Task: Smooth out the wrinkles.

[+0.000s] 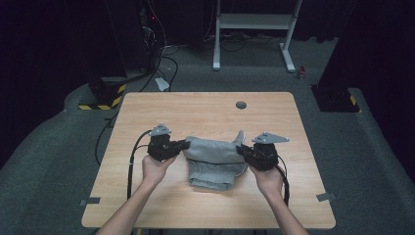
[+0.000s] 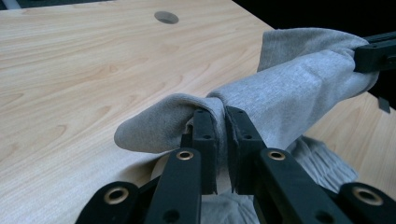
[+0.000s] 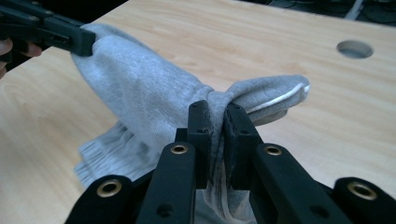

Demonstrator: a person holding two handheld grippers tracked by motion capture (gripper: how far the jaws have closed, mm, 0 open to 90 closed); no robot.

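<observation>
1. In the middle of the wooden desk (image 1: 147, 205) is a soft grey cloth (image 1: 215, 154), maybe a piece of clothing.
2. The cloth is light grey and a little fuzzy. Its top part is pulled up into a fat roll that runs from one gripper to the other.
3. The lower part of the cloth hangs down and lies on the desk in folds. It has a ribbed edge, like a cuff or hem, on the side near the person.
4. The left gripper (image 1: 183, 145) is at the left end of the roll. In the left gripper view, its black fingers (image 2: 204, 140) are almost together, with a bunch of grey cloth squeezed between them.
5. The right gripper (image 1: 241, 151) is at the right end. In the right gripper view, its fingers (image 3: 200, 128) are also nearly closed, pinching a fold of the cloth.
6. Past the right fingers a bit of cloth sticks out, and it has a thin white line along its edge.
7. The person's left hand (image 1: 155, 169) and right hand (image 1: 268, 180) hold the grippers from below.
8. A small round hole (image 1: 241, 105) is in the desk, far from the person.
</observation>
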